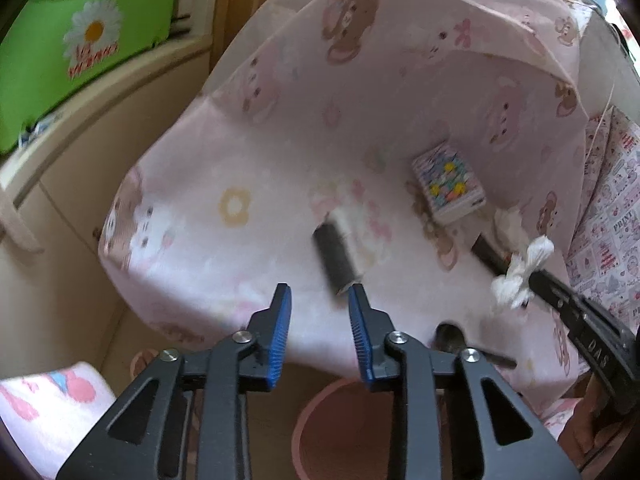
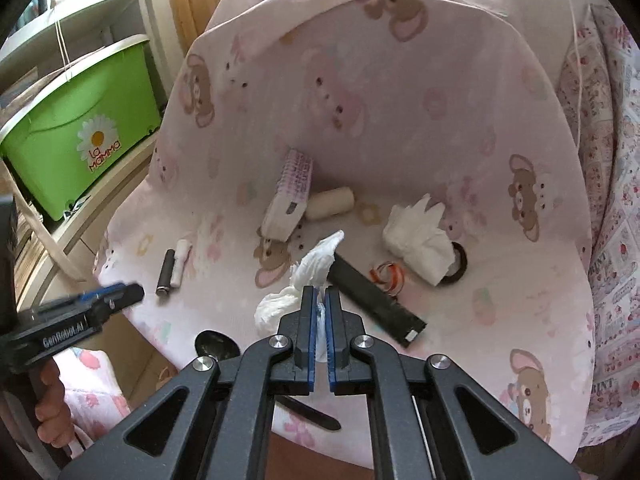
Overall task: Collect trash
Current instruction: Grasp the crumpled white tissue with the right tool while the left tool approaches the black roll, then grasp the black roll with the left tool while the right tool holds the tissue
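Pink cloth printed with bears and flowers (image 1: 280, 152) covers the tabletop in the left wrist view. On it I count one dark cylinder (image 1: 335, 258), blurred, with a pale piece at its far end, one small patterned box (image 1: 448, 188), and one dark spoon (image 1: 450, 338) near the cloth's front edge. One pink round bin (image 1: 340, 432) stands below the edge, and what is inside it cannot be told. One green storage box (image 1: 80, 48) with a daisy mark sits on a shelf at the upper left. The left tongs (image 1: 318, 294) stand narrow with nothing between the blue pads; the right pad tip is just beside the cylinder's near end, and whether they touch cannot be told. At the right, the right tongs (image 1: 528, 276) hold one white crumpled tissue (image 1: 520, 272).

From the right wrist view, the right tongs (image 2: 319, 300) are closed on that crumpled tissue (image 2: 308, 280), which bunches out ahead and to the left of the pads. On the cloth (image 2: 440, 80) lie one dark cylinder (image 2: 166, 274) with one small white tube (image 2: 180, 262) touching its side, one patterned box (image 2: 290, 198) standing on edge, one cream roll (image 2: 330, 202) just behind it, one second wad of white tissue (image 2: 420, 232) resting on one black ring (image 2: 460, 266), one orange curl of band (image 2: 386, 274), one long black bar (image 2: 376, 304), and the spoon (image 2: 216, 346). The left tongs (image 2: 120, 294) come in from the left, near the cylinder. The green box (image 2: 80, 136) sits on the shelf; its contents are hidden.
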`<action>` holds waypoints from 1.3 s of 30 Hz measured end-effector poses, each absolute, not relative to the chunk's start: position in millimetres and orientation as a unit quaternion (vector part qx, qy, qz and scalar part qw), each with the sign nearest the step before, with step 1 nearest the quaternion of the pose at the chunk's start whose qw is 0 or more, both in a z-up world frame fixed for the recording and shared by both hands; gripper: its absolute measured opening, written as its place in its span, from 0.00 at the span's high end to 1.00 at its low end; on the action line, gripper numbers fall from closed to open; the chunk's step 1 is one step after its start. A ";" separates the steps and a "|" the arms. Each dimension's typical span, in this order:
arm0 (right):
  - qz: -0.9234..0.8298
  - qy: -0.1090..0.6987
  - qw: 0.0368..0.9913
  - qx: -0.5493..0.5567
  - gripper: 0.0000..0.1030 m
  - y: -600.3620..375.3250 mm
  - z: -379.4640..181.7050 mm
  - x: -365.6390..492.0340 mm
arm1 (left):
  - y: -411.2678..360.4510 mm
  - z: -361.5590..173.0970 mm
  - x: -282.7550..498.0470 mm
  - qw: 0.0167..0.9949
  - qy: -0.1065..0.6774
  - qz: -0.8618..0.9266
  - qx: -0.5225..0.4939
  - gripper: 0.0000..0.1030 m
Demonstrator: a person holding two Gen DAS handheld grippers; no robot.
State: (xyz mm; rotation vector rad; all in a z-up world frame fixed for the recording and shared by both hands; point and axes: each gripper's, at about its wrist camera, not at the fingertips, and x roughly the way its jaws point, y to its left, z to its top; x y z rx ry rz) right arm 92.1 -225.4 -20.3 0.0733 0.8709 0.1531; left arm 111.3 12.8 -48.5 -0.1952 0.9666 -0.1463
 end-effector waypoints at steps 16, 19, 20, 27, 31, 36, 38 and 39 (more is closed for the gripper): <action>0.078 0.429 0.899 0.028 0.95 -226.2 -25.4 83.4 | -6.9 -63.7 139.2 0.871 0.483 -0.045 -0.080 0.81; 0.078 0.428 0.900 0.032 0.95 -227.9 -23.5 82.1 | -3.1 -61.3 138.0 0.869 0.484 -0.047 -0.085 0.90; 0.078 0.425 0.901 0.032 0.95 -228.4 -22.4 81.3 | -0.6 -58.7 136.6 0.871 0.480 -0.051 -0.094 0.91; 0.064 0.409 0.909 0.038 0.95 -238.1 -13.1 76.8 | 16.9 -37.3 121.6 0.883 0.451 -0.062 -0.112 0.93; 0.069 0.401 0.912 0.045 0.95 -240.6 -4.4 70.8 | 18.5 -31.1 106.6 0.887 0.446 -0.062 -0.097 0.93; 0.056 0.373 0.926 0.020 0.95 -232.9 11.7 50.2 | 1.8 -23.2 81.0 0.900 0.428 -0.067 -0.048 0.92; 0.070 0.376 0.923 0.033 0.95 -232.5 15.3 45.2 | -3.3 -22.4 74.6 0.901 0.427 -0.073 -0.037 0.92; 0.077 0.379 0.921 0.040 0.95 -231.7 17.1 41.8 | -5.0 -22.9 72.2 0.899 0.429 -0.079 -0.035 0.92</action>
